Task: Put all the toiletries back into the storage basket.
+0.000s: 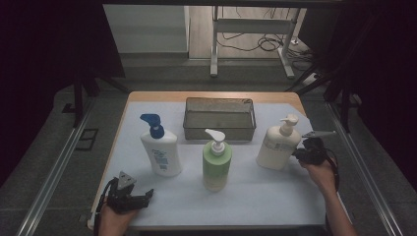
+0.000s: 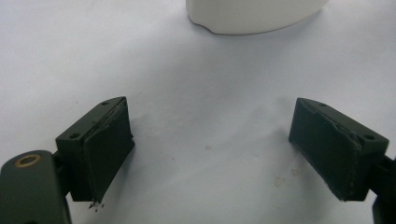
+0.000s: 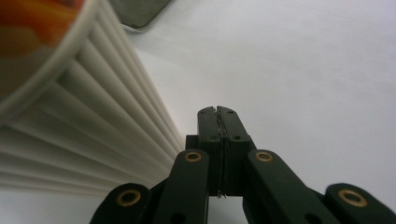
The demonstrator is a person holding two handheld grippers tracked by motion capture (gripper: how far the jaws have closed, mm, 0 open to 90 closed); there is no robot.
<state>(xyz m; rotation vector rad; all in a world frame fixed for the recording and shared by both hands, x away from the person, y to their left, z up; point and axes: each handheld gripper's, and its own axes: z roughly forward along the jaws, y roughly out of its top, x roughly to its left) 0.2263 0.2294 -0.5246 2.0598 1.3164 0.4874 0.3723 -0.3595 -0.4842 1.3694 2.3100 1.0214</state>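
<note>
The cream bottle [image 1: 277, 147] stands upright on the right side of the desk [image 1: 265, 196], in front of the right corner of the wire basket [image 1: 219, 118]. The right gripper [image 1: 301, 153] sits just beside the bottle's lower right flank; in the right gripper view its jaws are pressed together, empty, with the bottle's ribbed side [image 3: 84, 126] close along their left. The left gripper [image 1: 147, 195] rests at the desk's near left corner, jaws spread wide and holding nothing, pointing toward the base of the blue-capped bottle [image 1: 160, 147]. A green bottle [image 1: 216, 164] stands upright in the middle, between the other two.
</note>
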